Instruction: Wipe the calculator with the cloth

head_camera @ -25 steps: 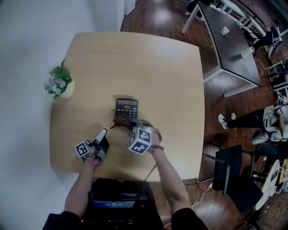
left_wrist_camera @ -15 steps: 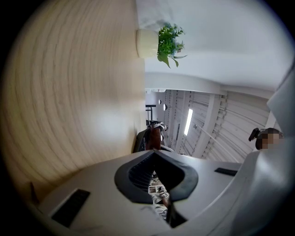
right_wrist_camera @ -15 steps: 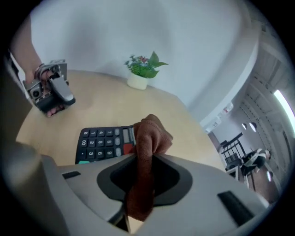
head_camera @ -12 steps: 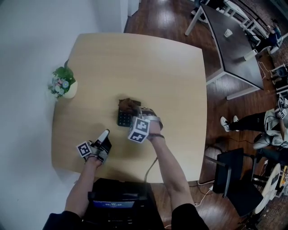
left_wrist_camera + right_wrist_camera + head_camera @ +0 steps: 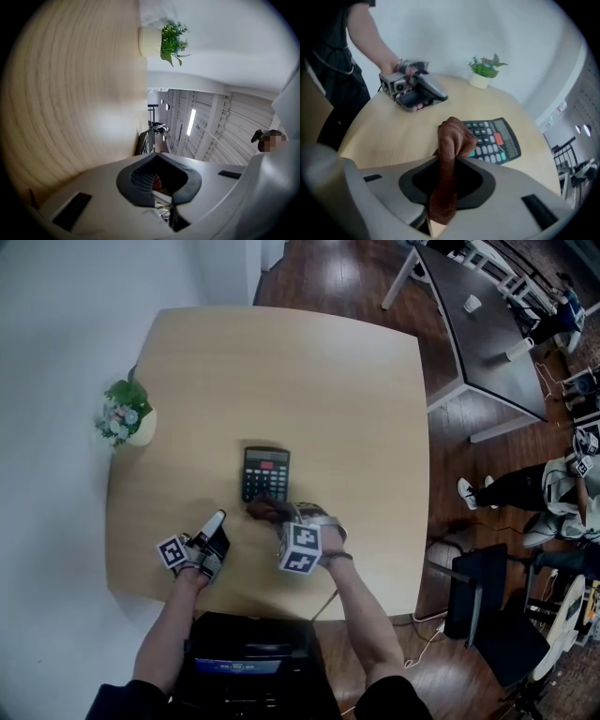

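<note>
Pinching cloth (image 5: 452, 136) beside calculator (image 5: 494, 140)

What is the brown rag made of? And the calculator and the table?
The cloth looks like soft, fuzzy fabric, maybe microfibre: it has a nap and folds limply. The calculator looks like hard, matte dark plastic; its pale keys could be plastic or rubber. The table looks like pale wood or wood-look laminate: faint grain lines, smooth top.
</note>
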A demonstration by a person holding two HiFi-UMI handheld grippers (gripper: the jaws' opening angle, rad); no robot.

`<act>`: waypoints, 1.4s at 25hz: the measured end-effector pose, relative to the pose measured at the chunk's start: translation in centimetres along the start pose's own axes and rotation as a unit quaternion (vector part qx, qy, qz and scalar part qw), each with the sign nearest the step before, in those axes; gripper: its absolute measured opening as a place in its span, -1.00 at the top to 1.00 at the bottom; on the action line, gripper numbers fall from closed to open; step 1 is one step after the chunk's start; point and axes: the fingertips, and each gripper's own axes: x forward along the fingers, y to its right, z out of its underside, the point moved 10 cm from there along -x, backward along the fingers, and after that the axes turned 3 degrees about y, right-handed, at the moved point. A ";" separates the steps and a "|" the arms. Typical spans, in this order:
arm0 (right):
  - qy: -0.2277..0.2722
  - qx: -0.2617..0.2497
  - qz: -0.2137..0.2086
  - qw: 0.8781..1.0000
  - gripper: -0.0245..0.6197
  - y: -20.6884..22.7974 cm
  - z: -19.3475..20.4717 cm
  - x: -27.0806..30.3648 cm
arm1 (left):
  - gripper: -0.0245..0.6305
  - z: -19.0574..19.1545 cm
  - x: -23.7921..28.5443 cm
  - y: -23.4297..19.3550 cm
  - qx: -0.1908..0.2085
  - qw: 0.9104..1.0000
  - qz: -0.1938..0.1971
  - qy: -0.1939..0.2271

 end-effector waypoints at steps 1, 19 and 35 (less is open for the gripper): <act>0.013 0.026 0.017 0.999 0.65 1.3 0.1 -0.7 | 0.92 0.0 0.0 0.0 0.001 1.000 0.000 -0.001; -0.036 -0.098 0.103 0.989 0.65 2.7 0.2 0.9 | 0.92 -0.2 0.1 0.0 0.005 1.000 -0.004 -0.006; 0.033 0.015 0.186 0.982 0.65 12.0 0.0 -0.2 | 0.92 0.1 0.3 0.0 0.008 1.000 -0.010 -0.005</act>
